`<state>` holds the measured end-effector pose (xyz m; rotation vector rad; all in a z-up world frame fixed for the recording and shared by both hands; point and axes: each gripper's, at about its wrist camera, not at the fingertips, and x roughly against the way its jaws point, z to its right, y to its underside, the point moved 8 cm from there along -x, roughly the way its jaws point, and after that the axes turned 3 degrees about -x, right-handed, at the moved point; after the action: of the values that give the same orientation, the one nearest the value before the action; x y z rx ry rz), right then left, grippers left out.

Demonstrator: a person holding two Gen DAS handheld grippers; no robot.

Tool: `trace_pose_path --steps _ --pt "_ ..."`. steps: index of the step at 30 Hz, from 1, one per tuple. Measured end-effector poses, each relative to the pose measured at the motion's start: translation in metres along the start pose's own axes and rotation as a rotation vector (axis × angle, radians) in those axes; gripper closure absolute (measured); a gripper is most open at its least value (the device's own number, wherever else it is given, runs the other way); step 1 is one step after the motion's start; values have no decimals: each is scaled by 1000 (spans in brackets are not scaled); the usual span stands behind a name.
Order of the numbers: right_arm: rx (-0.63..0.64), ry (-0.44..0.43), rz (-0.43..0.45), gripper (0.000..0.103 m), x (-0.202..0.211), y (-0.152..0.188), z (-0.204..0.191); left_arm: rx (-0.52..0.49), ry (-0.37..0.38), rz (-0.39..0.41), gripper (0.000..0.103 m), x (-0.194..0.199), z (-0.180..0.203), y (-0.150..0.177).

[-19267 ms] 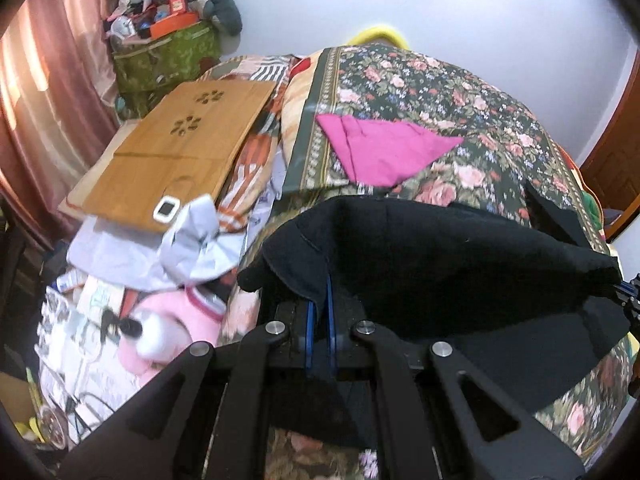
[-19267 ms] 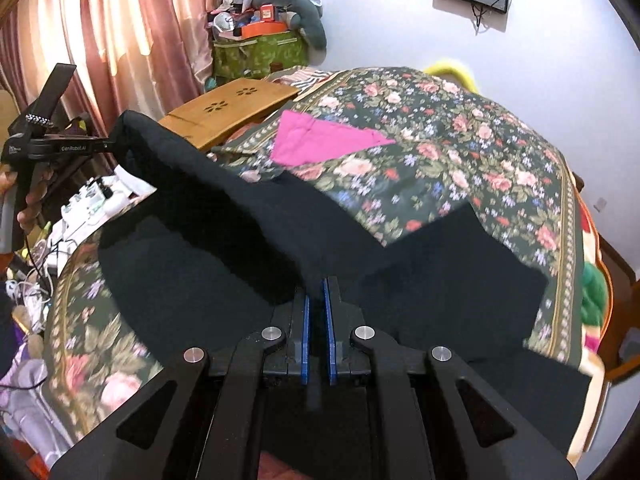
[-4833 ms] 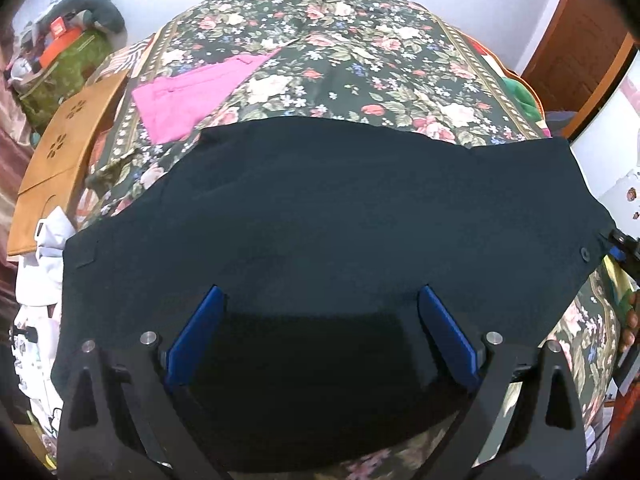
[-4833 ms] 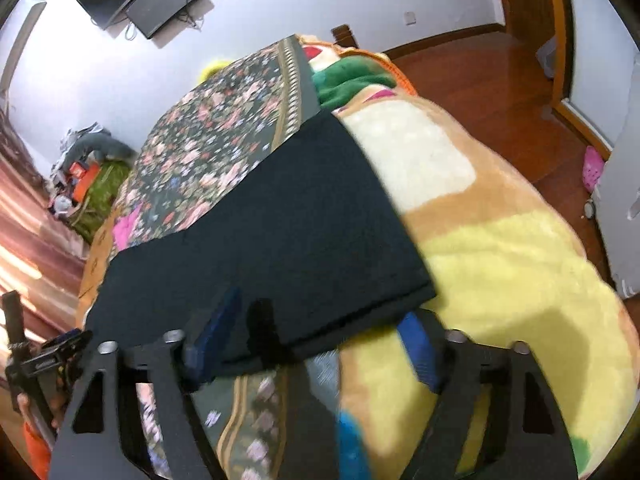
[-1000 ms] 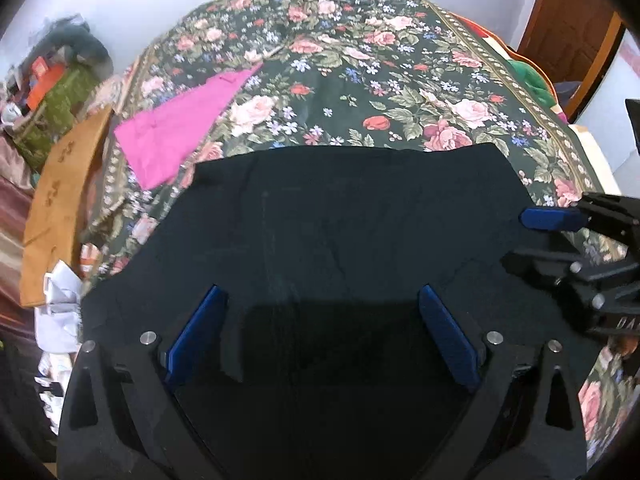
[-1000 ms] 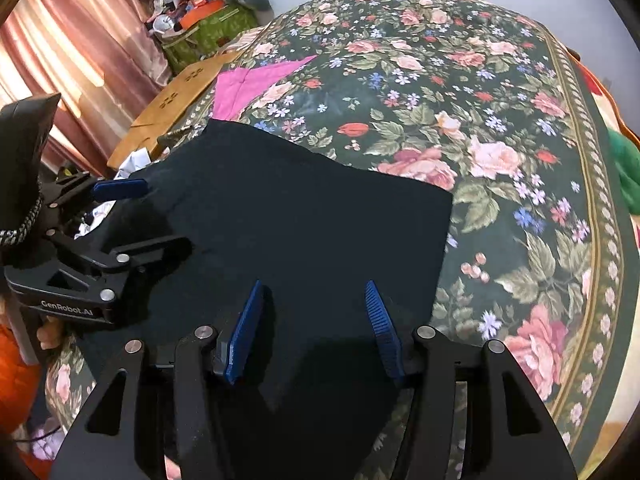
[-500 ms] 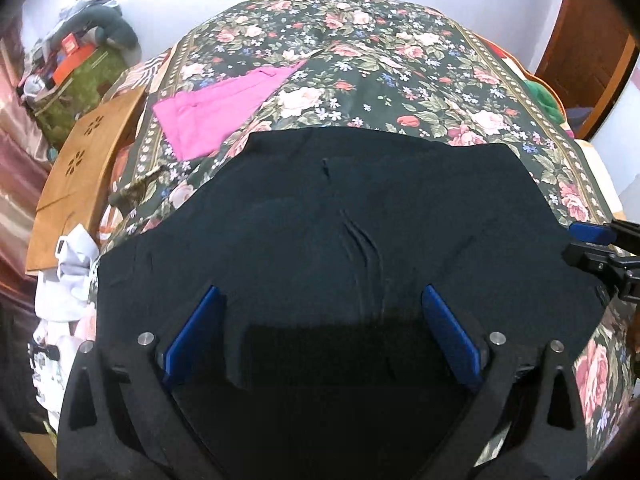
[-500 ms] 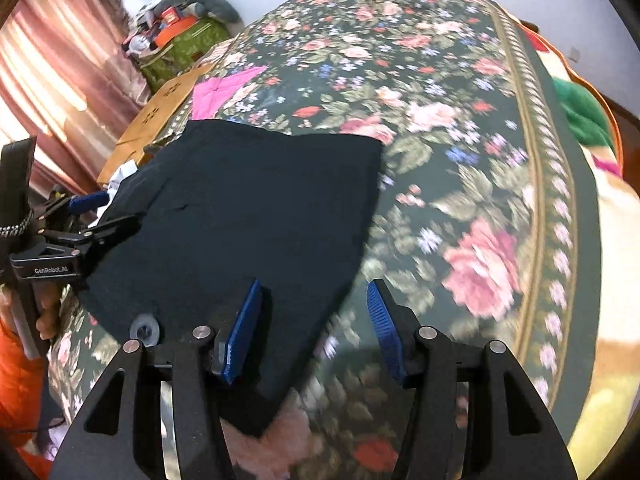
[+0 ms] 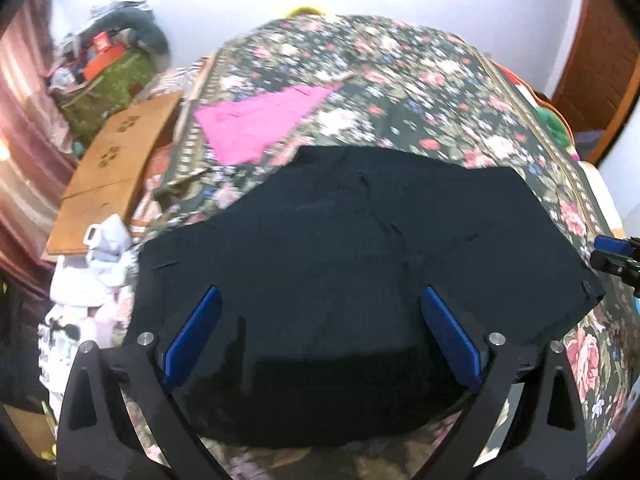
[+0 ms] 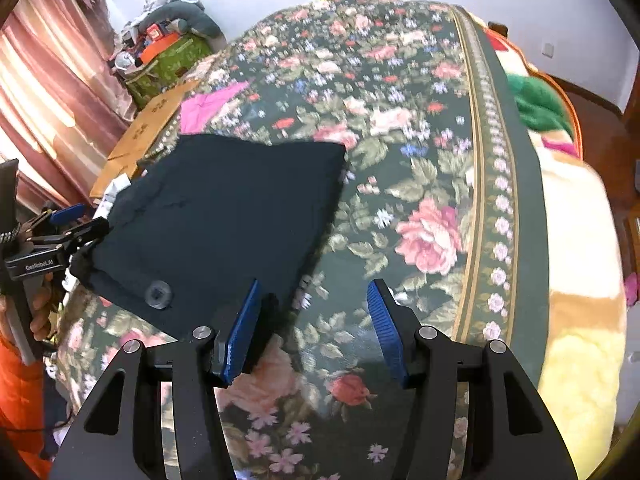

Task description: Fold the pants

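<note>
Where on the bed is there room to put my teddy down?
The floral bedspread lies bare to the right of the folded black pants, out to its striped border, and beyond the pink cloth. It is crowded on the left, off the bed: wooden board, white clothes, green bag.

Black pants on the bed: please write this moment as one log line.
pants: folded, flat on floral bedspread | left gripper: open, above pants | right gripper: open, beside pants edge | pink cloth: apart
</note>
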<state>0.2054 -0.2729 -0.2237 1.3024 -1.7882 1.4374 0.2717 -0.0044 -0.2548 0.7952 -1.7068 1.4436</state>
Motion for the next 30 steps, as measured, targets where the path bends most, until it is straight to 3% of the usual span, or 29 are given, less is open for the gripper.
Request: trace_pose_path --steps 8,13,18,24,30 --pt "80 -87 88 52 17 -30 -61 252 29 53 2 35 -80 11" --pt "161 -114 105 49 8 -39 -106 360 44 30 2 38 -121 33" --pt "222 -120 47 47 -24 -31 -137 452 78 -13 2 30 -147 64" --pt "266 -105 -65 47 -62 -7 -153 584 186 -116 2 3 -159 110" --pt "277 -92 -76 47 -66 -1 -154 685 314 -175 2 -14 -154 135"
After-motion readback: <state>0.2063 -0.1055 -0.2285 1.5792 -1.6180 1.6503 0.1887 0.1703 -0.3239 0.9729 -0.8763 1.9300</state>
